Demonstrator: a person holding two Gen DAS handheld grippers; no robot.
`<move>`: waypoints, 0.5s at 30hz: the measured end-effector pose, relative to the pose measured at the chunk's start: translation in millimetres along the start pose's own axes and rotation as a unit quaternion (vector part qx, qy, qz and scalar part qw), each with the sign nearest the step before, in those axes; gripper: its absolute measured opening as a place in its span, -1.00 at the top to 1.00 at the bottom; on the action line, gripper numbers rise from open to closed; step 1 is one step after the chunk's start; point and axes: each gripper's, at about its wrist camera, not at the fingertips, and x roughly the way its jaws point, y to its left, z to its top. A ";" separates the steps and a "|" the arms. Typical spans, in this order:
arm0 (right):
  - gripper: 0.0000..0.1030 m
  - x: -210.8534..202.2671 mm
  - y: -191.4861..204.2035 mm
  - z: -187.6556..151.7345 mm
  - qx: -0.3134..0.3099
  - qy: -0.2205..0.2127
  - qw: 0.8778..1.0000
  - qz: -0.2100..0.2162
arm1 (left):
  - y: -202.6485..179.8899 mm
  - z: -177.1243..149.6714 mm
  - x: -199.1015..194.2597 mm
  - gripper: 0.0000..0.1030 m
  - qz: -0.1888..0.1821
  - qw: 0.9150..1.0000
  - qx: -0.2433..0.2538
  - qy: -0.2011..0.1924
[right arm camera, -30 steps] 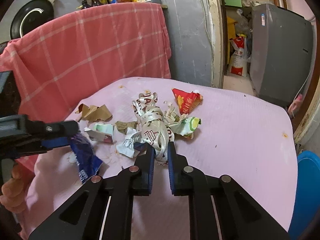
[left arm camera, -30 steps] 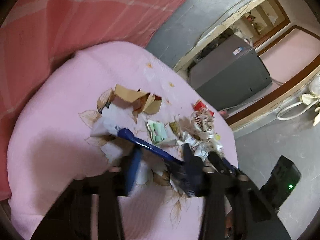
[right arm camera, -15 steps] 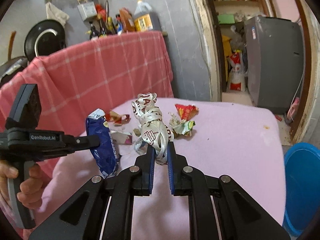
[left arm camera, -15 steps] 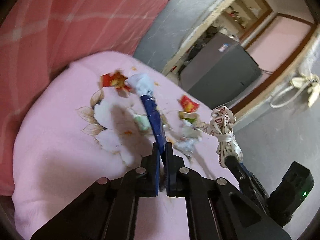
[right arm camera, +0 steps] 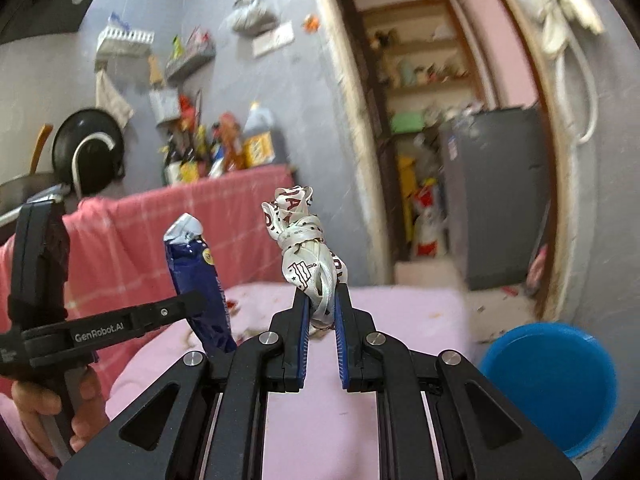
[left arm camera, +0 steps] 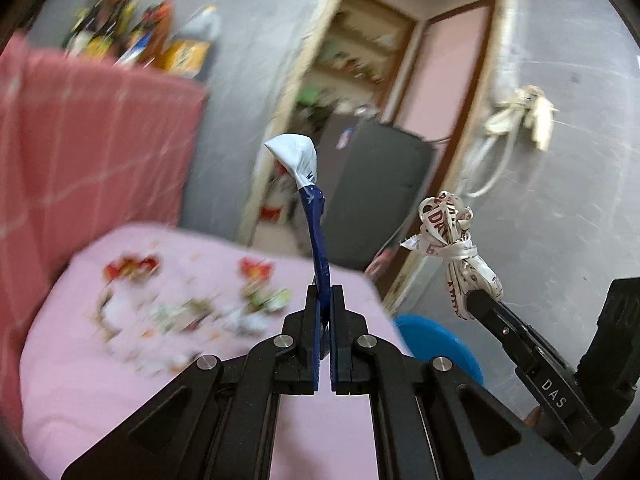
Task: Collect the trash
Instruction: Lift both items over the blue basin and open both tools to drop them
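Left wrist view: left hand-held gripper [left arm camera: 325, 300] clamps the blue wrapper [left arm camera: 316, 224], upright, above the pink-covered desk [left arm camera: 80, 380]. Blurred scraps [left arm camera: 256, 300] lie on the cloth. Blue bin [left arm camera: 436, 344] sits past the desk's edge.

Right wrist view: right hand-held gripper [right arm camera: 321, 304] pinches the knotted white printed bag [right arm camera: 306, 252], raised off the desk [right arm camera: 400, 312]. Blue wrapper [right arm camera: 200, 280] hangs left; bin [right arm camera: 552, 384] sits lower right.
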 end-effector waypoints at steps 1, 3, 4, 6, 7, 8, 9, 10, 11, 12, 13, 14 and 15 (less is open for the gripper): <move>0.81 -7.5 -6.0 2.9 0.000 -0.010 1.000 -0.012 | -8.6 0.8 4.0 0.97 -0.007 1.000 0.010 -0.007; 0.81 -19.2 -15.8 7.6 0.000 -0.026 0.999 -0.036 | -30.1 2.1 14.1 0.97 -0.029 0.999 0.026 -0.018; 0.81 -26.4 -22.2 9.5 0.000 -0.035 0.998 -0.049 | -38.7 3.2 19.1 0.97 -0.039 0.999 0.032 -0.022; 0.81 -39.5 -35.9 13.3 -0.003 -0.050 0.996 -0.079 | -58.8 4.1 32.2 0.97 -0.059 0.997 0.045 -0.029; 0.81 -46.3 -43.9 15.1 -0.006 -0.056 0.994 -0.097 | -68.5 3.7 38.6 0.97 -0.068 0.996 0.052 -0.032; 0.81 -50.2 -49.0 16.4 -0.008 -0.059 0.992 -0.109 | -76.4 3.1 43.9 0.97 -0.076 0.995 0.057 -0.034; 0.81 -55.3 -55.5 17.4 -0.009 -0.063 0.991 -0.119 | -86.1 1.9 50.1 0.97 -0.085 0.994 0.065 -0.036; 0.81 -60.6 -63.9 18.2 -0.009 -0.067 0.989 -0.134 | -95.1 0.2 56.1 0.97 -0.092 0.992 0.073 -0.037; 0.81 -64.3 -70.8 18.3 -0.010 -0.069 0.987 -0.144 | -101.0 -1.1 59.8 0.97 -0.099 0.991 0.078 -0.038; 0.81 -67.4 -77.5 18.2 -0.008 -0.071 0.985 -0.155 | -110.9 -3.3 68.6 0.97 -0.107 0.990 0.084 -0.036; 0.81 -70.7 -85.9 17.4 -0.004 -0.072 0.984 -0.166 | -116.4 -4.3 74.4 0.97 -0.114 0.989 0.087 -0.033; 0.81 -73.2 -94.4 16.9 0.000 -0.072 0.982 -0.173 | -122.9 -5.6 80.7 0.97 -0.119 0.988 0.089 -0.030; 0.81 -74.3 -101.0 16.4 0.003 -0.071 0.981 -0.180 | -127.8 -7.9 88.0 0.97 -0.124 0.988 0.093 -0.025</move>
